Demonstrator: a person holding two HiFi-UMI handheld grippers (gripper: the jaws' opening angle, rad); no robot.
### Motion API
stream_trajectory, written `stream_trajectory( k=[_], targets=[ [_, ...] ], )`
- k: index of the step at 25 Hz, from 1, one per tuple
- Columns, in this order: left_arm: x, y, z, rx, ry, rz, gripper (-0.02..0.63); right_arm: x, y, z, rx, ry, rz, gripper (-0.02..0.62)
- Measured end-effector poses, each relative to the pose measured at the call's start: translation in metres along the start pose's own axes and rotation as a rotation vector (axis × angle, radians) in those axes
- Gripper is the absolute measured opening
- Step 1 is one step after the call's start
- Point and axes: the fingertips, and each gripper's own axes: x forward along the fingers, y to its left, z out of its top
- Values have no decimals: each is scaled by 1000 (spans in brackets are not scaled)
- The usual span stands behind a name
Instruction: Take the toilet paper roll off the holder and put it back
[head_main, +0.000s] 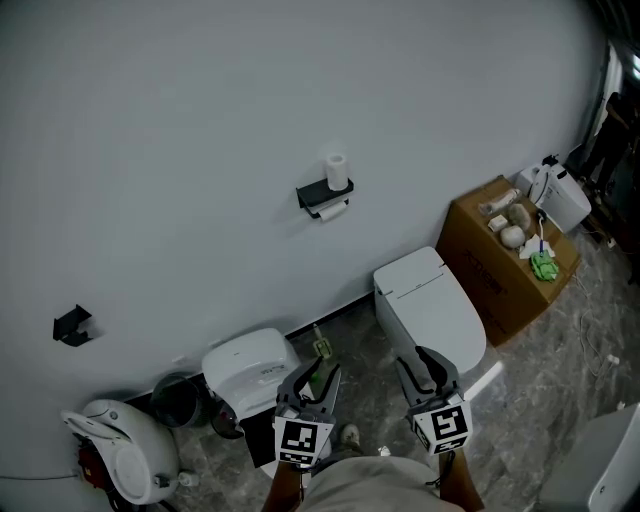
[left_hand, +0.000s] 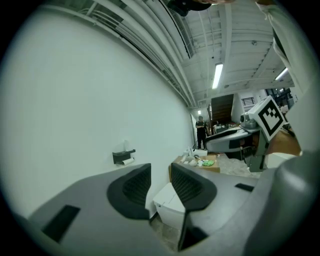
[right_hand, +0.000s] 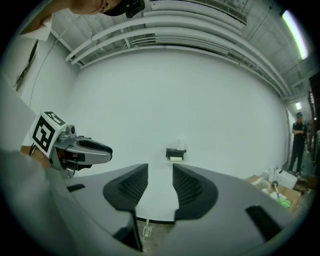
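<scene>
A black toilet paper holder (head_main: 318, 195) is fixed to the white wall, with a white roll (head_main: 331, 210) hanging under it and a second roll (head_main: 337, 171) upright on its top shelf. The same holder (left_hand: 123, 155) shows small and distant in the left gripper view, and again (right_hand: 176, 151) straight beyond the jaws in the right gripper view. My left gripper (head_main: 318, 378) (left_hand: 160, 174) and right gripper (head_main: 428, 368) (right_hand: 160, 172) hang low near the floor, far from the holder. On both, the jaws stand nearly together with nothing between them.
A white toilet (head_main: 430, 305) stands against the wall just beyond the right gripper. A cardboard box (head_main: 505, 262) with small items on top sits to its right. A white bin (head_main: 250, 368) and a round white appliance (head_main: 120, 445) are at the left. A person (left_hand: 200, 131) stands far off.
</scene>
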Motion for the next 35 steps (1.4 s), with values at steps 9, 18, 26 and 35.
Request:
stream_trajectory(
  k=[9,18,26,35],
  targets=[
    [38,39,-4,11,1,-17,133,49,-9,3,-5,24,-17,153],
    [72,67,-3,17,-7,-44,133,88,-19,9,-16,15,-34,161],
    [108,83,3,18,-10,-36,132,124,-41,14,-17,-2,-13,164],
    [172,104,8,17,2,24,132,184,-83,15,-15,-11,63,164]
  ],
)
